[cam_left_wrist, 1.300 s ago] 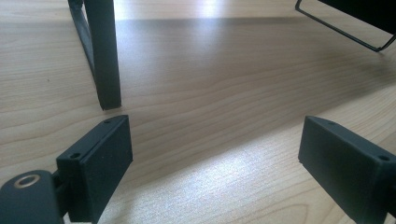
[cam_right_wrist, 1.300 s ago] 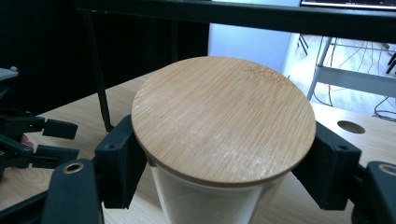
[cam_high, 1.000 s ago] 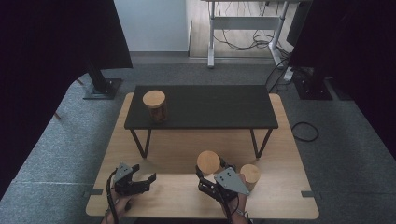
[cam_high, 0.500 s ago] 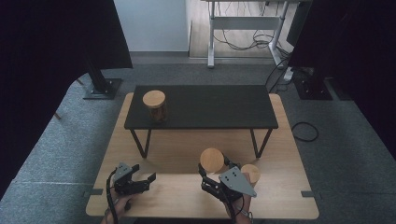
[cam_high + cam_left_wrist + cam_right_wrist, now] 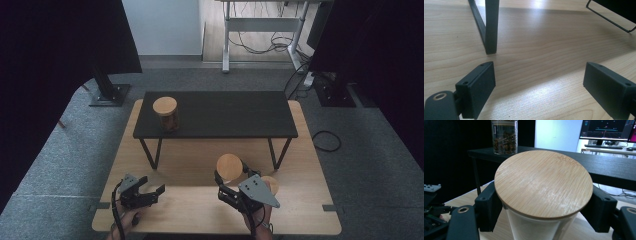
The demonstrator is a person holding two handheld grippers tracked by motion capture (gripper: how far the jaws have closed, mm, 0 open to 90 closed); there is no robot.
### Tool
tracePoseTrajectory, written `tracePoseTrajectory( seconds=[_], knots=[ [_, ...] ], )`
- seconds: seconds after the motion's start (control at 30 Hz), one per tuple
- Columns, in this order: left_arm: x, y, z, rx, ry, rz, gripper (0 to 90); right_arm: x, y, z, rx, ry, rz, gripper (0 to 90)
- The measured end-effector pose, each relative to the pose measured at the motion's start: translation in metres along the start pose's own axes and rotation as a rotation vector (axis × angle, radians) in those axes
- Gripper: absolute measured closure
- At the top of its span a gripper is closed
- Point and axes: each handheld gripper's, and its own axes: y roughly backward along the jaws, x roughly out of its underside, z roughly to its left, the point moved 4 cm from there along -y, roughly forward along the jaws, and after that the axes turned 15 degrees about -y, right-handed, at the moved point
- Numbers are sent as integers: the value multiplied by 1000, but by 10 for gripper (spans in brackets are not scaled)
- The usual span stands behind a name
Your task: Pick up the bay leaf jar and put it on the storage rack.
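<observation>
**Right jaws carry a lidded jar upright below the shelf**

Your right gripper (image 5: 231,184) has its jaws clamped on the jar (image 5: 543,195) just under its bamboo lid (image 5: 229,167), long axis vertical. The black shelf (image 5: 215,114) lies ahead and above, a second jar (image 5: 165,113) at its left end. Your left gripper (image 5: 150,191) rests apart, jaws wide and empty. Against the earlier frame, the held jar sits higher off the bench (image 5: 190,160).
</observation>
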Motion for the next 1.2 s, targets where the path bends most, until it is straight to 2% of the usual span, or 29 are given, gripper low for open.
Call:
tracePoseTrajectory(
  seconds=[0.23, 0.67, 0.77, 0.93, 1.2],
  knots=[
    [0, 0, 0, -1, 1, 4, 99, -8, -1, 0, 3, 32, 2, 254],
    [0, 0, 0, -5, -4, 10, 100, -24, -3, 1, -13, 56, -9, 254],
    [0, 0, 0, -4, -5, 11, 100, -28, -4, 2, -28, 51, -9, 254],
    [0, -1, 1, 1, -1, 11, 100, -32, -5, 5, -62, 72, -20, 253],
    [0, -1, 1, 5, 0, 16, 100, -38, -8, 7, -71, 93, -24, 254]
  ],
)
